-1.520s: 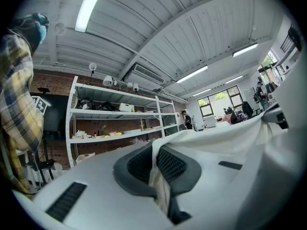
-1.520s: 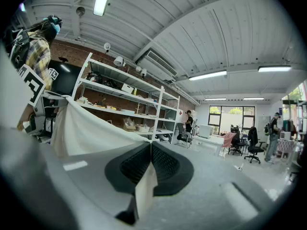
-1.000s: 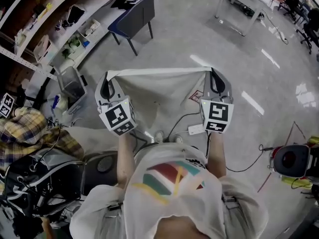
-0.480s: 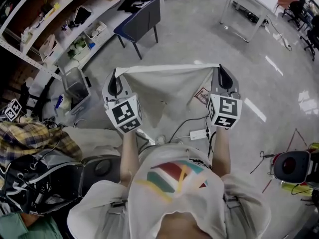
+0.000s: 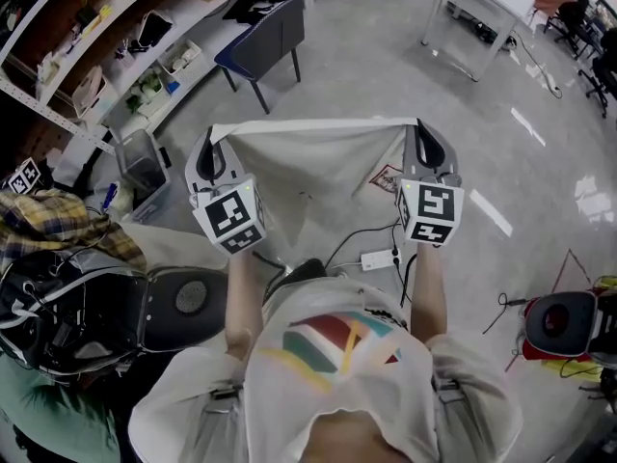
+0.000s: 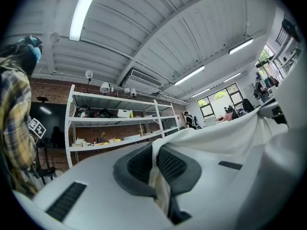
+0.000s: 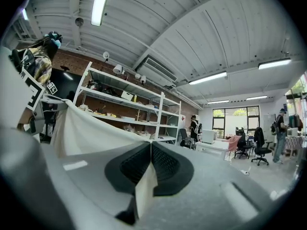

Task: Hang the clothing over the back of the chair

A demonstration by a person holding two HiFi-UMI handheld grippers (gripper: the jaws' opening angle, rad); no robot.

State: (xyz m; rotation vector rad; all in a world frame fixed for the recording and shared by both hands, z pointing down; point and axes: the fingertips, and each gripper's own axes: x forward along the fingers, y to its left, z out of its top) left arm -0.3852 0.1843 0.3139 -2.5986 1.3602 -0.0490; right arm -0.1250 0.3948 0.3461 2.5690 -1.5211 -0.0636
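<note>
A white garment (image 5: 318,167) hangs spread between my two grippers, its top edge pulled taut. My left gripper (image 5: 210,150) is shut on its left corner, with the cloth (image 6: 158,176) pinched between the dark pads. The right corner sits in my right gripper (image 5: 422,141), also shut, a strip of fabric (image 7: 144,188) showing between its pads. A dark blue chair (image 5: 262,44) stands on the floor ahead and to the left, well beyond the garment, its back toward me.
White shelving (image 5: 116,56) with boxes and clutter runs along the left. A wire basket (image 5: 140,162) stands below it. Cables and a power strip (image 5: 376,257) lie on the floor at my feet. A white table (image 5: 472,8) is far right; a black bag (image 5: 67,316) lies at left.
Both grippers still hold the garment spread; they and the chair have shifted only slightly in the view as my head moved. The grip is unchanged.
</note>
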